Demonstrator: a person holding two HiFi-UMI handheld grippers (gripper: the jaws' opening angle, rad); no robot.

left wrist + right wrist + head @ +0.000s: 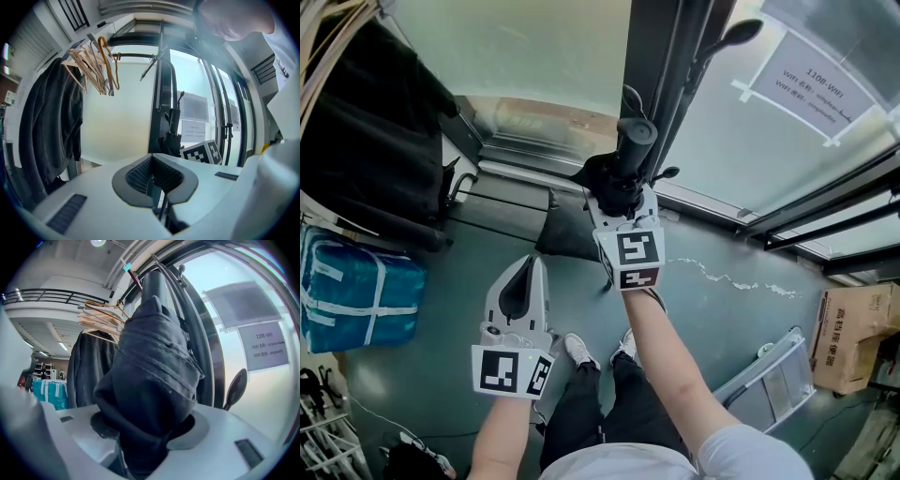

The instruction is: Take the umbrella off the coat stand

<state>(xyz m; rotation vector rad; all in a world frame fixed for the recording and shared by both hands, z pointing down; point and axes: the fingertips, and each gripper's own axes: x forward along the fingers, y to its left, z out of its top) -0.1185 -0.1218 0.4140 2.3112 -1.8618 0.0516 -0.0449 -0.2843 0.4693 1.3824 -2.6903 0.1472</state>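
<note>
A black folded umbrella (630,150) stands upright against the dark pole of the coat stand (680,56). My right gripper (619,194) is shut on the umbrella's bunched fabric. In the right gripper view the dark folds (150,376) fill the space between the jaws of the right gripper (146,422), with a stand hook (236,386) just to the right. My left gripper (528,270) hangs lower and to the left, shut with nothing in it. In the left gripper view its ribbed pads meet at the left gripper (152,174), and the umbrella (172,133) shows ahead.
A black coat (366,122) hangs on a rack at the left above a blue bag (356,291). Wooden hangers (93,65) hang on the rail. A glass wall with a paper sign (811,84), a folded step ladder (769,380) and a cardboard box (853,337) are at the right.
</note>
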